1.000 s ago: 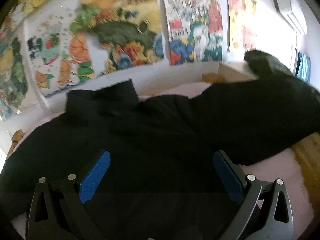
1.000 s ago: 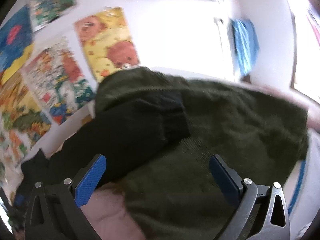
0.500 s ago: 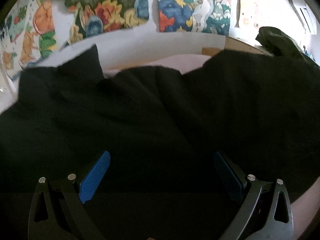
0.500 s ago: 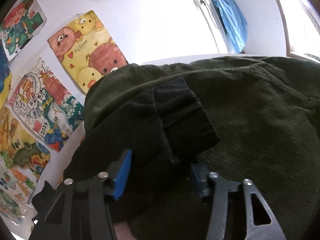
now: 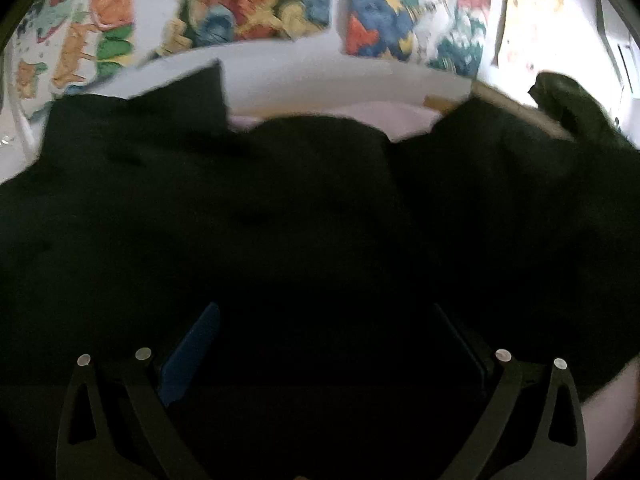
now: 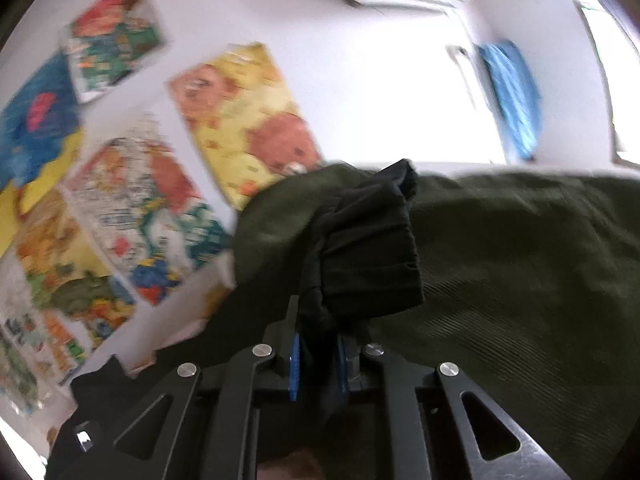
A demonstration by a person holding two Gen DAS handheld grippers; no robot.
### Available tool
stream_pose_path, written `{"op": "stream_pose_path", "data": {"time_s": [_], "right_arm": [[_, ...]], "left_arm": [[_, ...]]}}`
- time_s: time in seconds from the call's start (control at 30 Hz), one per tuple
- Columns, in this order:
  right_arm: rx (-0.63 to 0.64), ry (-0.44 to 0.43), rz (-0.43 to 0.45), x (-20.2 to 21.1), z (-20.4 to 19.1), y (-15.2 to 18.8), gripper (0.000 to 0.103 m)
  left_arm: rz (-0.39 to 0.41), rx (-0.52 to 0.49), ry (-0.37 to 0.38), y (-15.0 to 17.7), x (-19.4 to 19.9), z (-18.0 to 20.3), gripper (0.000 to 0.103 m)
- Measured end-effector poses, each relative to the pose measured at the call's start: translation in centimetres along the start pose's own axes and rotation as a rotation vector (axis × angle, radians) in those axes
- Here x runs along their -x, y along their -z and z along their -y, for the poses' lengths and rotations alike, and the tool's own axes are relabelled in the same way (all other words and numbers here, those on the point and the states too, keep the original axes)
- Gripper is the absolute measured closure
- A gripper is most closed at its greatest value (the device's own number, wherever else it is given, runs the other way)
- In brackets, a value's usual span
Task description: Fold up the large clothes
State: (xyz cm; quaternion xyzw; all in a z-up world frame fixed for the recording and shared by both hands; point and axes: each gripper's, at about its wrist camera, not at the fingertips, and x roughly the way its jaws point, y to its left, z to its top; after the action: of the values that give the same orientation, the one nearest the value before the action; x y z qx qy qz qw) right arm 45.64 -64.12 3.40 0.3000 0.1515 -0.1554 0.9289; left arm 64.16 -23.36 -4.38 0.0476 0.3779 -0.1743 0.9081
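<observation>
A large black garment (image 5: 280, 208) lies spread over a pink bed and fills the left wrist view. My left gripper (image 5: 324, 344) is open, low over the garment, with its blue pads (image 5: 192, 352) wide apart and nothing between them. My right gripper (image 6: 318, 360) is shut on the black garment's sleeve near its ribbed cuff (image 6: 368, 256), which stands lifted above the fingers. The sleeve trails down to the left towards the rest of the garment (image 6: 120, 392).
A dark green corduroy garment (image 6: 520, 300) lies piled at the right, also seen at the far right of the left wrist view (image 5: 568, 100). Colourful posters (image 6: 244, 120) cover the white wall behind the bed. A blue cloth (image 6: 512, 100) hangs by the window.
My right gripper has closed on the black sleeve and lifted the cuff up. My left gripper has moved lower and closer over the black garment, staying open.
</observation>
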Motion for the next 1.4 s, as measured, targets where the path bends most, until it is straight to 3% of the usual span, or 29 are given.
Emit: {"op": "stream_pose_path", "data": {"time_s": [0.17,0.33,0.6,0.8,0.97,1.13,1.3,1.4], "right_arm": [[0.142,-0.151,0.049,1.8,-6.7,0.6,0.090],[0.302,-0.323,-0.002,2.1,-16.2,4.1,0.090],[0.531,-0.520,-0.189,0.0,-30.9,14.6,0.090],[0.634,-0.610,-0.366,-2.2,-37.9,24.0,0.090],[0.742,-0.664,-0.507,-3.3,-41.2,32.0,0.090],[0.840,-0.698,-0.657,-4.2,-42.8,38.2,0.090],[0.892,-0.690,-0.711,-4.4,-42.5,40.0,0.087],[0.846,-0.725,-0.769,-4.3,-41.7,39.3,0.069]], "left_arm": [[0.006,0.011,0.004,0.1,5.0,-4.9,0.001],[0.025,0.097,-0.011,1.0,10.6,-11.5,0.001],[0.057,0.253,0.018,3.8,17.2,-21.3,0.001],[0.129,0.399,0.139,6.3,19.8,-27.7,0.001],[0.180,0.501,0.324,7.7,19.9,-31.0,0.001],[0.171,0.551,0.397,8.7,18.8,-32.9,0.001],[0.086,0.613,0.425,9.7,15.9,-33.6,0.002],[0.038,0.600,0.387,9.9,14.5,-33.3,0.003]]}}
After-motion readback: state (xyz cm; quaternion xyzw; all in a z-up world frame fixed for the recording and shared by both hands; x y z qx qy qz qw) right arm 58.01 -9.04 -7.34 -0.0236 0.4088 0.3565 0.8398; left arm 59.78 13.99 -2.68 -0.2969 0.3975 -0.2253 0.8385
